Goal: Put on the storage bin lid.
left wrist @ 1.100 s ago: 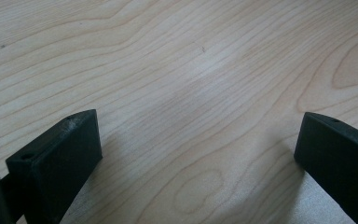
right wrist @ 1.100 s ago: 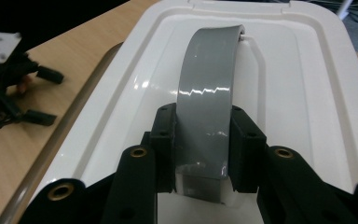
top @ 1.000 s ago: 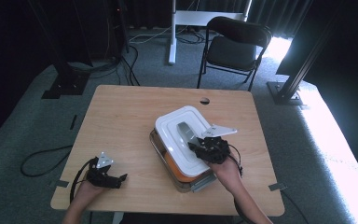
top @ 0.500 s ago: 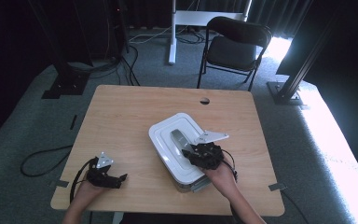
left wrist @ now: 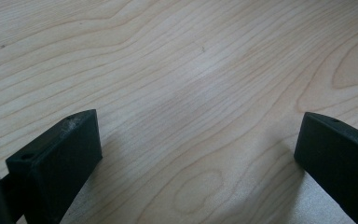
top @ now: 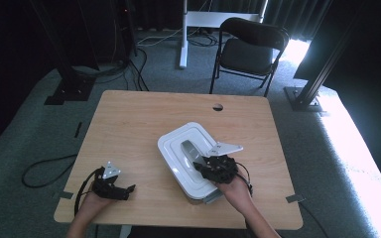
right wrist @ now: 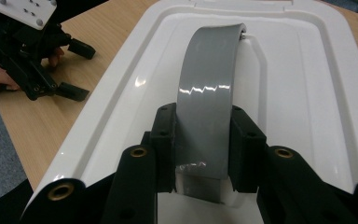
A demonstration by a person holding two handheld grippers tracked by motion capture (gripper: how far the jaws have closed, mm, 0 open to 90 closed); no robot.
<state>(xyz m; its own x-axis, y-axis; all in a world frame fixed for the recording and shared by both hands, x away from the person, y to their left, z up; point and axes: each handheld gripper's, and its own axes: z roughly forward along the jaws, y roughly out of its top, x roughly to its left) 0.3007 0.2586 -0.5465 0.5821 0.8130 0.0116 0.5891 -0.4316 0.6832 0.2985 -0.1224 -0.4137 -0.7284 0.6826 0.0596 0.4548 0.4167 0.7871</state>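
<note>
Right gripper point(top: 202, 166) is clamped on the grey handle point(right wrist: 207, 100) of the white lid point(top: 188, 148). In the right gripper view both jaws press flat against the handle's two sides near its lower end, and the handle arches up and away from the jaws toward the lid's far edge. The lid sits closed on the container point(top: 209, 196), which shows just under the right hand point(top: 234, 186) at the counter's point(top: 144, 114) near side.

Left gripper point(top: 127, 191) rests low over bare counter, well apart from the container and off to the side of the right gripper. Its jaws are spread wide with nothing but wood grain between them in the left gripper view point(left wrist: 198, 154). The left hand point(top: 90, 201) holds it from behind, cable trailing off the counter edge.

In the right gripper view the left gripper point(right wrist: 74, 70) shows beyond the lid's rim, on the counter. A black folding chair point(top: 250, 47) stands past the far edge of the counter, straight ahead of the right gripper.
</note>
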